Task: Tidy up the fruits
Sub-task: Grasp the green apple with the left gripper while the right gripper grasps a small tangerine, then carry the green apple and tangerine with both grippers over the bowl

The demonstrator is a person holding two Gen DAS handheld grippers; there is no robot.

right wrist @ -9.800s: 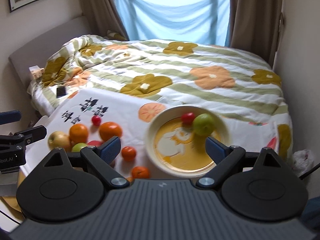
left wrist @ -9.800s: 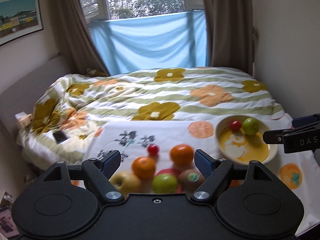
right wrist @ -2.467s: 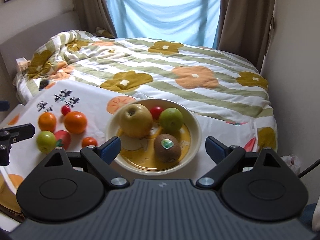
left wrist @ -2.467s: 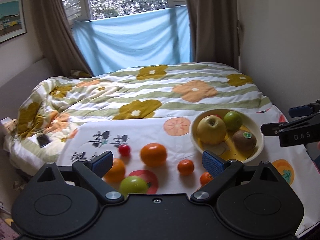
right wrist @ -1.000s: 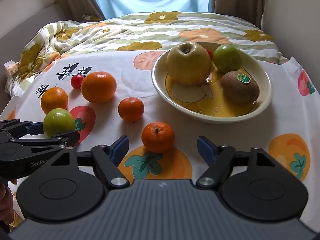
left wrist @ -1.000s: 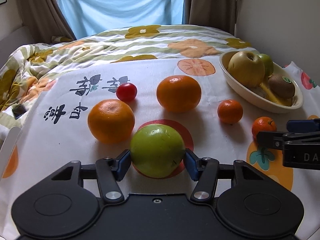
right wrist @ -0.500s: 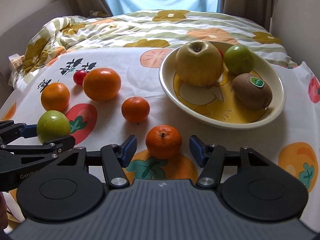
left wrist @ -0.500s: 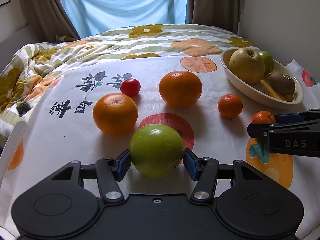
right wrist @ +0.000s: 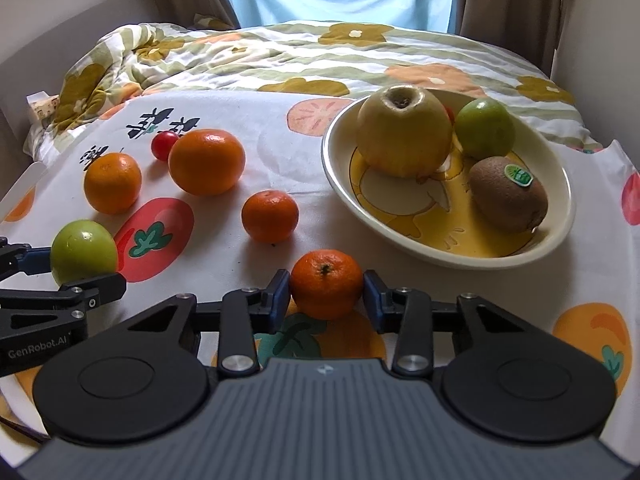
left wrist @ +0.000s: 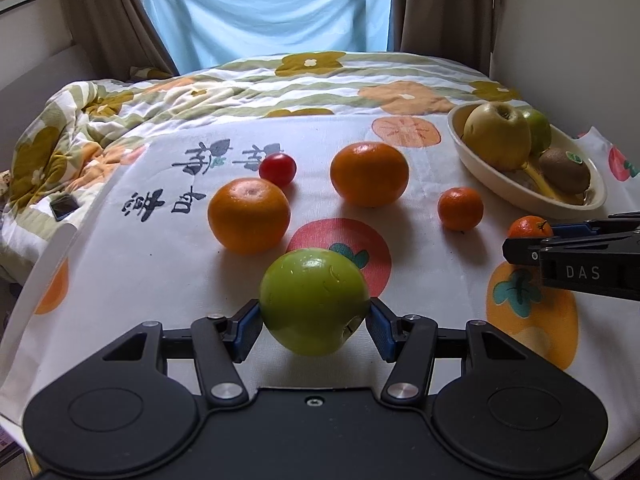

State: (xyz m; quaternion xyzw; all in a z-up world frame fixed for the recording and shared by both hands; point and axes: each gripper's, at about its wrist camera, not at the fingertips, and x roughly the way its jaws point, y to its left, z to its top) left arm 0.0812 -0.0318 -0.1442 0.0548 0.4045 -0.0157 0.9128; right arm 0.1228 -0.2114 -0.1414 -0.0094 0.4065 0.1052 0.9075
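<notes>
Underneath everything, the printed cloth (right wrist: 280,120) carries a bowl (right wrist: 560,216) at far right, holding a yellow apple (right wrist: 404,132). Near left, the left gripper (left wrist: 314,326) is clamped on the green apple (left wrist: 314,300). Near centre, the right gripper (right wrist: 326,294) pinches a small tangerine (right wrist: 326,282).

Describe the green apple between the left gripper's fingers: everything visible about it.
The green apple is round, glossy yellow-green, with small scuffs on its skin and a dimple low on its right side. It sits tilted, clamped on both sides by the blue pads of the left gripper. It hangs over the fruit-print cloth, in front of a large orange; contact with the cloth is unclear.
</notes>
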